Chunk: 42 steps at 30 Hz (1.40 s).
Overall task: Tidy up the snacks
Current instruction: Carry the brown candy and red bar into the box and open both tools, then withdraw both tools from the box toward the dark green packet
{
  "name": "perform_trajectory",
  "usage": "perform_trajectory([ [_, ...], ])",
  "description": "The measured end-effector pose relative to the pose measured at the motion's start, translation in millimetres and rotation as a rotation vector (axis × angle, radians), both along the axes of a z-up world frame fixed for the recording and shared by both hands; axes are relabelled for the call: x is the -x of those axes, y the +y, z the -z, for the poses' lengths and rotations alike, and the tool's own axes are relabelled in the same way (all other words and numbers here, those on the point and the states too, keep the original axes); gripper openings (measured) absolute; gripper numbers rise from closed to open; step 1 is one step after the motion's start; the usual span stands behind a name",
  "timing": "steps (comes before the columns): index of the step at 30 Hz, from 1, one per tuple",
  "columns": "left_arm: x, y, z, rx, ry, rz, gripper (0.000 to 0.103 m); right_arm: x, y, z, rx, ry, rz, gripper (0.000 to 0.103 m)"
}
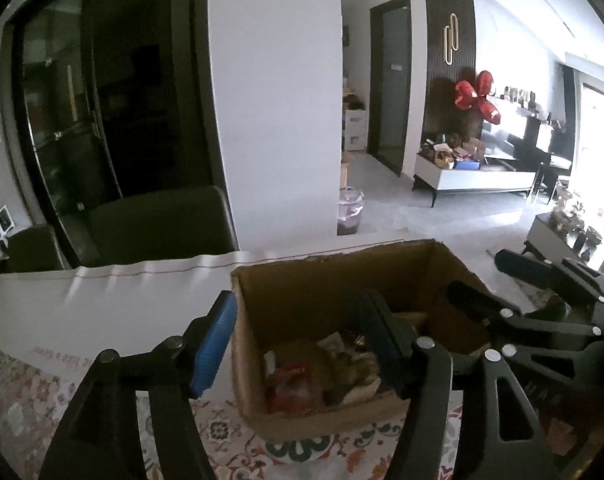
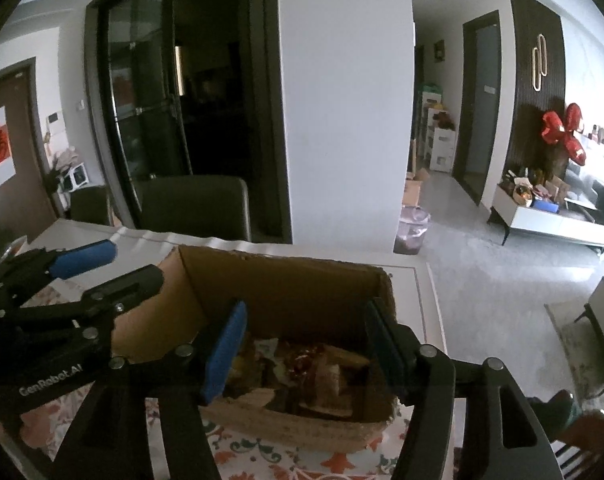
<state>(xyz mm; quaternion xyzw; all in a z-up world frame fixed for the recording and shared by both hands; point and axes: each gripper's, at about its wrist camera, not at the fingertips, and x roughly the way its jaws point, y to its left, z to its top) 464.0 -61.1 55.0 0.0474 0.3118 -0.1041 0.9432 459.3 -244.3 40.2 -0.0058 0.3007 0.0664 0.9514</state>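
An open cardboard box (image 1: 326, 280) stands on the table and holds several snack packets (image 1: 322, 376); it also shows in the right wrist view (image 2: 286, 280) with the snacks (image 2: 302, 372) inside. My left gripper (image 1: 298, 344) is open and empty, straddling the box's left wall. My right gripper (image 2: 306, 344) is open and empty, hovering over the box opening above the snacks. The right gripper shows in the left wrist view (image 1: 542, 292) at the box's right side. The left gripper shows in the right wrist view (image 2: 98, 268) at the box's left.
A floral tablecloth (image 1: 222, 432) covers the near table, with bare white table (image 1: 102, 300) beyond. Dark chairs (image 2: 194, 208) stand behind the table. A white pillar (image 2: 342, 100), a bin (image 2: 412, 228) and a low TV cabinet (image 2: 550, 220) lie further off.
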Motion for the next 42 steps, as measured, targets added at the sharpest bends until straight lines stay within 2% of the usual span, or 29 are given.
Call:
perform_trajectory([
  [10,51,17,-1,-0.077,-0.002,-0.122,0.081,45,11,-2,0.014,-0.040,-0.065,0.063],
  [17,87,26,1,-0.101,-0.007,-0.165,0.083,78,24,0,0.017,-0.034,-0.124,0.063],
  [21,111,32,6,-0.129,-0.017,-0.200,0.087,92,32,7,0.021,-0.005,-0.167,0.063],
  [26,132,42,20,-0.171,0.004,-0.247,0.087,107,43,23,0.047,0.052,-0.223,0.063],
  [36,163,56,54,-0.167,0.115,-0.296,0.087,125,61,56,0.090,0.175,-0.313,0.063],
  [42,176,64,79,-0.176,0.189,-0.320,0.087,126,79,81,0.120,0.291,-0.396,0.063],
])
